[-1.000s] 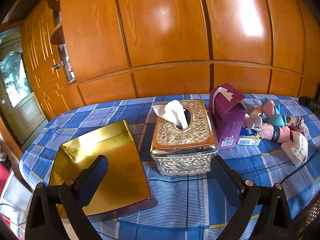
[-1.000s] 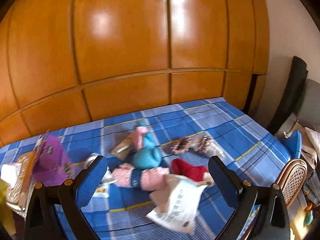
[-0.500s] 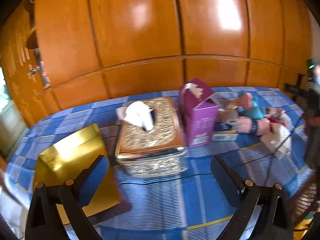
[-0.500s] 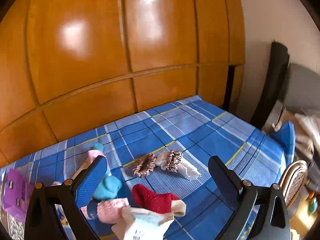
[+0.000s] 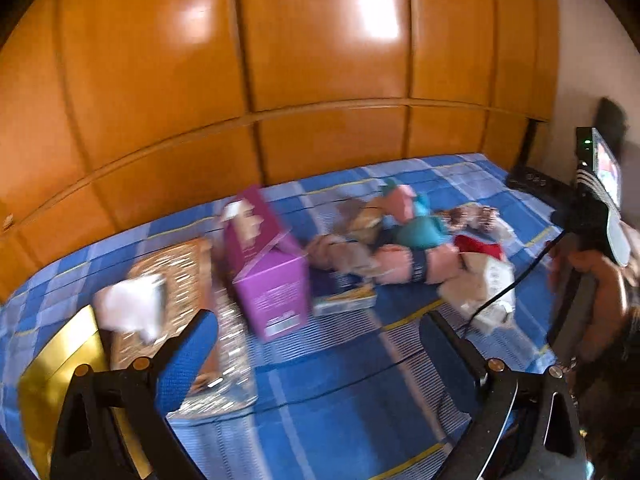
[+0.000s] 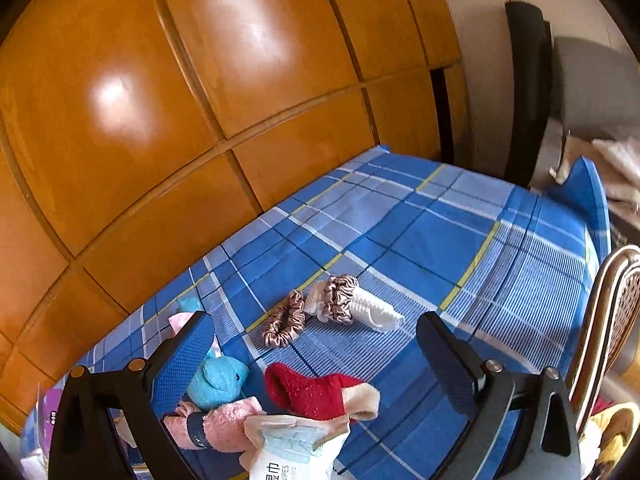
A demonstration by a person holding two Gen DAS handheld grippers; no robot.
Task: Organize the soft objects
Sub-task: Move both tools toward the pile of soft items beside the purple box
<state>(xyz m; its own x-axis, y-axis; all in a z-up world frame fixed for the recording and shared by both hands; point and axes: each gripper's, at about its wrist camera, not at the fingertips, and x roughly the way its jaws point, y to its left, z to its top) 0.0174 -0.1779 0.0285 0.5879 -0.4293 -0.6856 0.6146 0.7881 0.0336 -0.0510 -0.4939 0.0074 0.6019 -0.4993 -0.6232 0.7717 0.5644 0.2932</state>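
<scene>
A red knitted sock with a cream cuff (image 6: pixel 320 396) lies on the counter covered by a blue plaid cloth (image 6: pixel 440 240), its long axis running left to right, closed toe end to the left and cream cuff to the right. It sits low between the two blue-padded fingers of the right gripper (image 6: pixel 314 356), nearer the left finger and touching neither; these fingers stand wide apart and hold nothing. Just left of the red sock is a turquoise plush toy (image 6: pixel 218 382), partly behind the left finger, and below that a rolled pink fuzzy sock with a dark band (image 6: pixel 216 426). In front of the red sock, touching its lower edge, lies a soft white wipes pack (image 6: pixel 292 452) with printed Chinese characters and the word "WIPES". Beyond the red sock, toward the orange wooden wall panels (image 6: pixel 200 80), a brown satin scrunchie (image 6: pixel 285 326) lies beside a second striped scrunchie (image 6: pixel 340 298) that rings a white ribbed sock (image 6: pixel 376 310) pointing right. The left wrist view is motion-blurred: the left gripper (image 5: pixel 316 348) also has its fingers spread wide and empty, with an open purple cardboard box (image 5: pixel 268 276), an ornate tissue box (image 5: pixel 176 292) and a shiny gold box (image 5: pixel 60 368) to the left of the sock pile; the purple box's print is unreadable.
</scene>
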